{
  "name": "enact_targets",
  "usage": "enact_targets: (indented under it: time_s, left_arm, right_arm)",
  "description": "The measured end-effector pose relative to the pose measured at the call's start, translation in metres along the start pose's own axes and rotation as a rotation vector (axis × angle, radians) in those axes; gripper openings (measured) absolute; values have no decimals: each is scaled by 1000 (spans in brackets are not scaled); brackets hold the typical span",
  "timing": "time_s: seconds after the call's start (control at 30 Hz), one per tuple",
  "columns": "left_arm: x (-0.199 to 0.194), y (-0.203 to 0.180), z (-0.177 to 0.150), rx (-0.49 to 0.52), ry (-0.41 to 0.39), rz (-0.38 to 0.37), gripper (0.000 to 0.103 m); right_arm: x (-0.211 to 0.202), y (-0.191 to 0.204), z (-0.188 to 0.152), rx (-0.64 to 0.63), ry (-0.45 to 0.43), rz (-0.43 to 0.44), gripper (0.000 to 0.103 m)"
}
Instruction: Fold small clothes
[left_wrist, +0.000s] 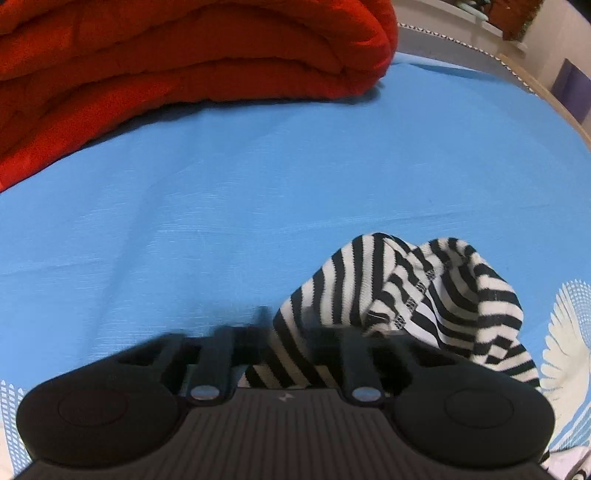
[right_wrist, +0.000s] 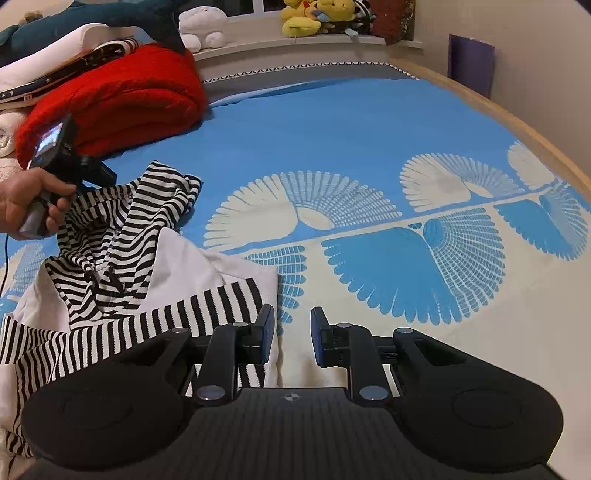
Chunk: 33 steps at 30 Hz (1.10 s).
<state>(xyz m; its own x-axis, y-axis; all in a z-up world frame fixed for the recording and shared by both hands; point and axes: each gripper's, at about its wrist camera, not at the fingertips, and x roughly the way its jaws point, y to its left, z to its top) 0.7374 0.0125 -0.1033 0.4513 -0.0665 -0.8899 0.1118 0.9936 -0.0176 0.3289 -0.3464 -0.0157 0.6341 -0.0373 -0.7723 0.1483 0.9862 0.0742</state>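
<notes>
A small black-and-white striped garment with a white panel lies crumpled on the blue bedsheet at the left of the right wrist view. A hand holds my left gripper at the garment's far striped edge. In the left wrist view that gripper is shut on a bunch of the striped garment, and the cloth drapes over and hides its fingertips. My right gripper stands open at the garment's near right corner. Its left pad rests over the white hem, and only sheet shows in the gap.
A folded red blanket lies at the far left, large and close in the left wrist view. Folded linens are stacked behind it. Plush toys line a ledge. The bed's wooden edge curves along the right.
</notes>
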Motion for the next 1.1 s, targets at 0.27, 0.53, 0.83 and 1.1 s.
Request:
enact_targets:
  time_s: [0.27, 0.53, 0.83, 1.1]
  left_arm:
    - [-136, -23, -51, 151, -283, -99, 2]
    - [-323, -47, -258, 452, -408, -273, 2]
    - [-384, -25, -354, 91, -350, -341, 21]
    - [-247, 37, -342, -623, 54, -236, 31]
  right_arm:
    - [-17, -9, 6, 52, -35, -3, 22]
    - [-39, -18, 13, 183, -102, 42, 25]
    - [-50, -19, 12, 309, -127, 199, 34]
    - [7, -7, -8, 376, 180, 282, 39]
